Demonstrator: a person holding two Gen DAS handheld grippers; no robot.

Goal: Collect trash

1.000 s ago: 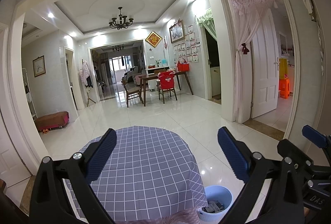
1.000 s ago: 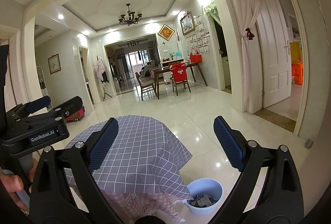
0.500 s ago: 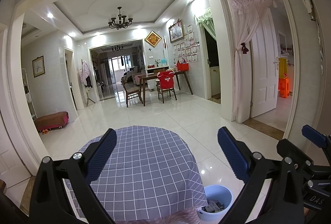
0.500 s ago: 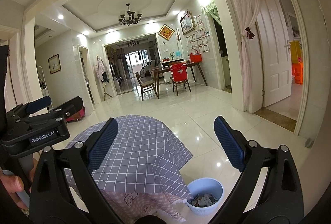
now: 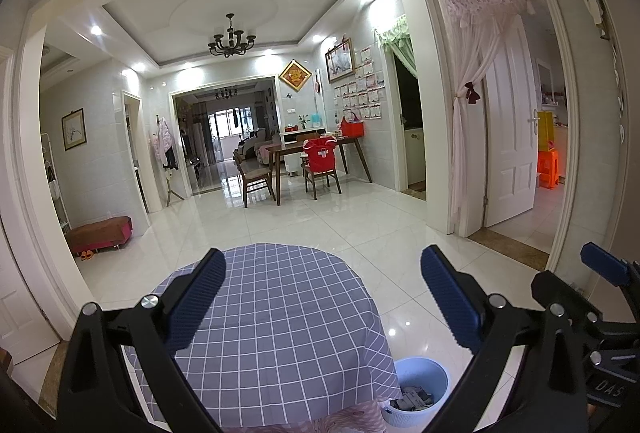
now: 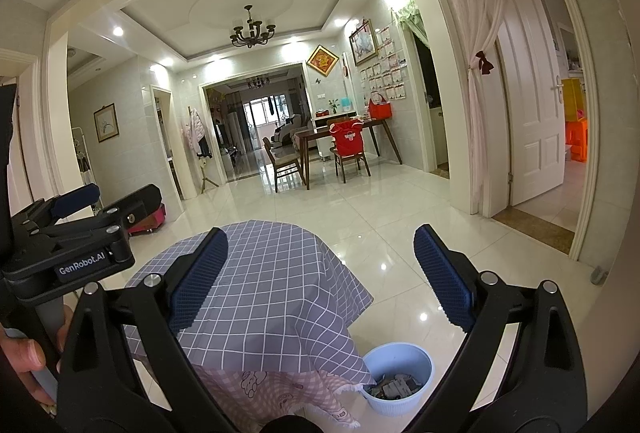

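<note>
Left wrist: left gripper (image 5: 322,293) fingers apart, empty, over a bare tablecloth (image 5: 280,321); trash lies in the bin (image 5: 416,389) below.

Right wrist: right gripper (image 6: 320,273) likewise apart, empty. Collection looks finished.

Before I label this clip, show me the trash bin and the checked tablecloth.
trash bin (image 6: 416,353), right wrist view, on its pale blue rim.
checked tablecloth (image 5: 280,317), left wrist view, on its flat grey top.
</note>
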